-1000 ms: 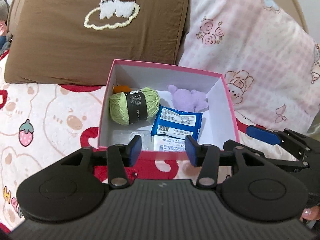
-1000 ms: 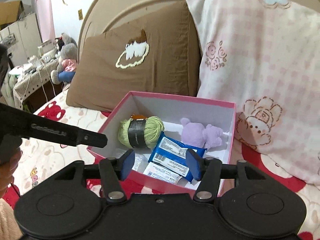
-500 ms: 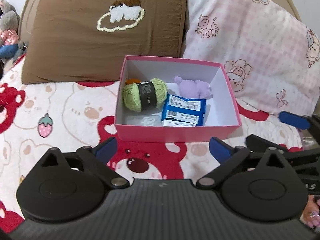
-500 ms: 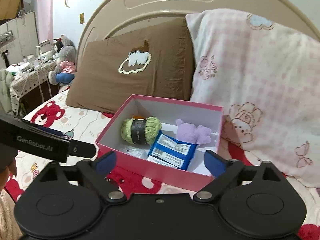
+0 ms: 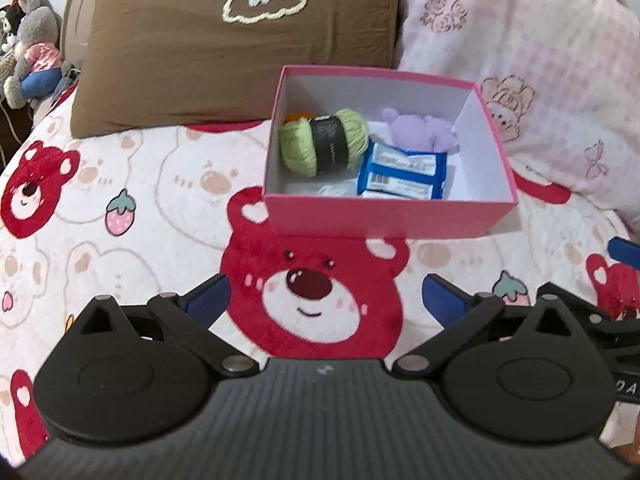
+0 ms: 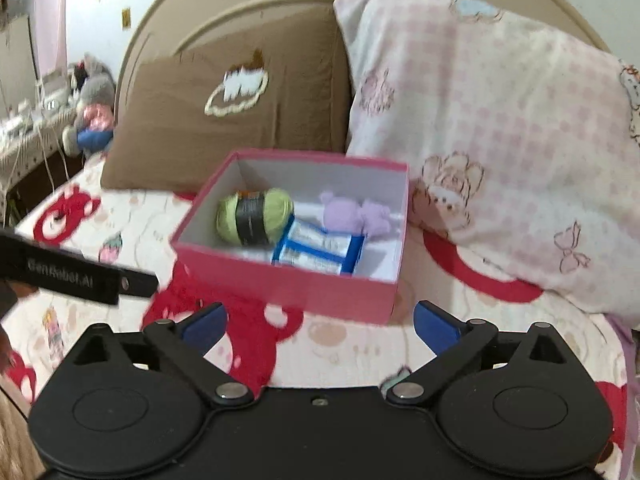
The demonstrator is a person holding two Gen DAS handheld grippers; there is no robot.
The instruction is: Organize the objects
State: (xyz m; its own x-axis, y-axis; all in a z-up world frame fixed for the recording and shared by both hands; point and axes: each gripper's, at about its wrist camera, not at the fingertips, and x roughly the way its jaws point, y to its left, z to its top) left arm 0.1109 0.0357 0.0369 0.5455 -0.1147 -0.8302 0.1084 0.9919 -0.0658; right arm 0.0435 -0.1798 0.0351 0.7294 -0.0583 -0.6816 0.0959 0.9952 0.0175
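Plainly, nearest us: our left tongs (image 5: 325,295) and our right tongs (image 6: 318,325) both stand spread wide with nothing between the blue pads; their jaws have just been opening, and only bedspread shows in the gaps.
Bedspread: the soft plush cover printed with red bears and strawberries (image 5: 132,184) lies under everything. We judge it an unsteady footing: any press on it near the box could tip the box.
Box: the pink cardboard box with white inside (image 5: 384,216) sits open on the bed, clear of both tongs, its far wall near the pillows.
Contents: the green yarn ball with a black paper band (image 5: 324,142) lies at the left, the blue-and-white packets (image 5: 402,170) in the middle front, the small lilac plush toy (image 5: 420,130) behind them. A clear wrapper seems to lie on the floor of the box; we cannot tell what it is.
Risk, lifting: thin card walls may buckle if we clamp one side only, and the yarn would roll out.
Risk, collision: our tongs stand close beside one another, so reaching in together could knock them.
Far end: the brown pillow with a stitched cloud (image 5: 240,44) and the pink checked pillow (image 5: 540,60) lean over the box; if either slumps, it could shove it.
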